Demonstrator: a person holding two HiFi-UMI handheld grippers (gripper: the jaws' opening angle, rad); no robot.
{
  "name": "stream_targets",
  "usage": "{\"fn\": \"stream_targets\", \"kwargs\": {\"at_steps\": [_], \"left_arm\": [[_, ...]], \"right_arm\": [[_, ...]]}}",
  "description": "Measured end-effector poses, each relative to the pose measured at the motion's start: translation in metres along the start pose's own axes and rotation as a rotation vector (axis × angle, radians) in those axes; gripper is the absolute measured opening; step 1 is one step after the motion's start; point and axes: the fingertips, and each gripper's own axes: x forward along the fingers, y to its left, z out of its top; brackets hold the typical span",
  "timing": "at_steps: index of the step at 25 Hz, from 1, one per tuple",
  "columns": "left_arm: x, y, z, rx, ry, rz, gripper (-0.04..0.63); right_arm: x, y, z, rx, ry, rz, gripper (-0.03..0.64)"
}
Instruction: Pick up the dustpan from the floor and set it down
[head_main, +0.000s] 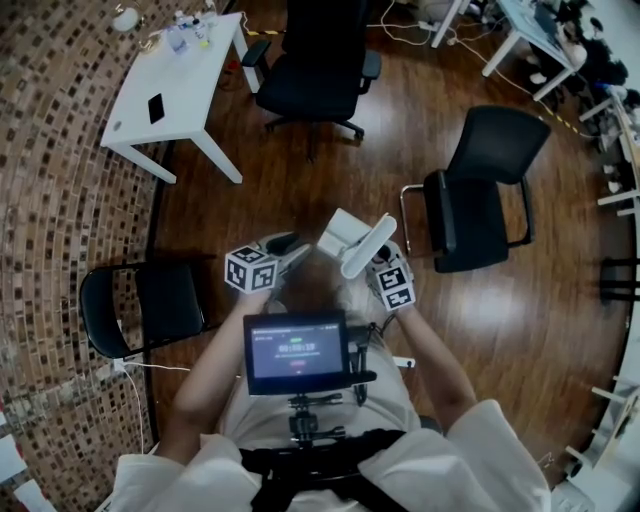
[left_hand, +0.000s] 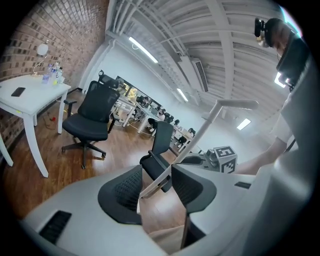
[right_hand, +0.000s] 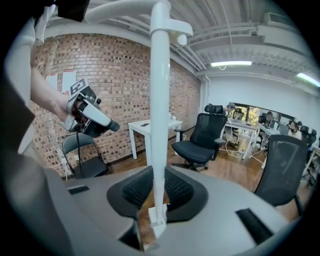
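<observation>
Right gripper (right_hand: 159, 194) clamps the upright dustpan handle (right_hand: 160, 100); left gripper (left_hand: 157, 182) pinches it slantwise.

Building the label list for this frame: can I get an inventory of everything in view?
dustpan: 1, white, long handle, lifted, centre
table: 1, white, upper left by the brick wall
phone: 1, black, on the table
small bottles: a few, clear, table's far end
swivel office chair: 1, black, top centre
armchair: 1, black, metal arms, right
folding chair: 1, black, left
desks: white, cluttered, top right; count unclear
floor: brown wood
screen: 1, black, on the person's chest
left gripper: grey, jaws on a thin white dustpan bar
right gripper: grey, jaws clamped on the dustpan handle
</observation>
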Motion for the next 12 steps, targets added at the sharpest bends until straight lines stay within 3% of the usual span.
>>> {"fn": "stream_targets", "kwargs": {"at_steps": [12], "left_arm": [[-0.008,0.016,-0.001,0.007,0.003,0.038,0.161]], "right_arm": [[-0.004,-0.002,0.015,0.012,-0.018,-0.018,0.095]]}}
